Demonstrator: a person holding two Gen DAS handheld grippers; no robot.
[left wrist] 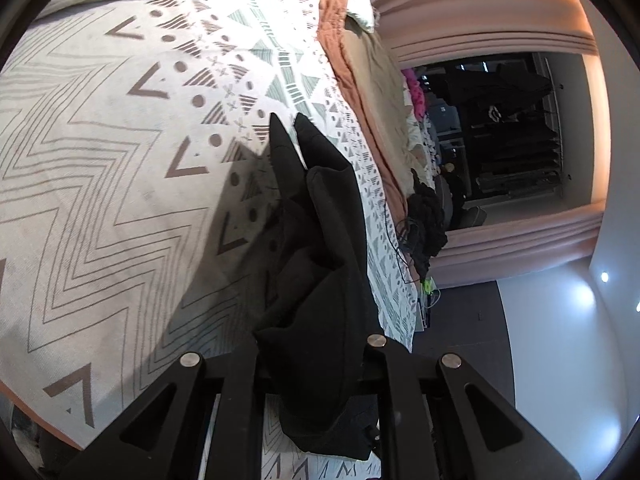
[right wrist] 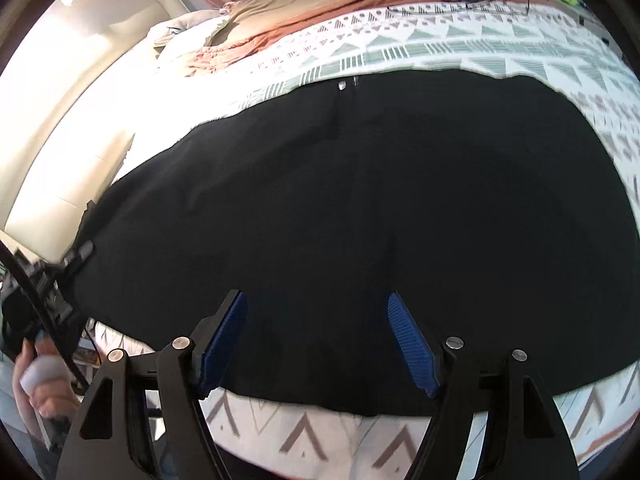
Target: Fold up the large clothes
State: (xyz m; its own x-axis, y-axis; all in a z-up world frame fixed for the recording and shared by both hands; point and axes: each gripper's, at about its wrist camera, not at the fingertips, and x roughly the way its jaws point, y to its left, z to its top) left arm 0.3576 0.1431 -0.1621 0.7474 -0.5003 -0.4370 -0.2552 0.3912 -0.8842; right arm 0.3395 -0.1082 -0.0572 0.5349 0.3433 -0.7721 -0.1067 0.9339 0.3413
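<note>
Left jaws clamped on black garment [left wrist: 320, 280] bunch, right jaws apart above it on bed [right wrist: 304, 432]: lifting 1-sided may drag spread cloth askew.

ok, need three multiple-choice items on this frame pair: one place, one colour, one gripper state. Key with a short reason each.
1. Where does the black garment lie?
A. spread on the patterned bedspread
B. on a hanger
C. on the floor

2. What colour are the right gripper pads?
A. red
B. blue
C. white

3. How does the left gripper stand?
A. wide open, nothing in it
B. shut on black cloth
C. shut on a pillow

Key: 1 A, the right wrist view shows the garment flat with patterned bedspread around its edges. 2 B, both pads show blue. 3 B, in the left wrist view a bunch of black fabric is pinched between the fingers.
</note>
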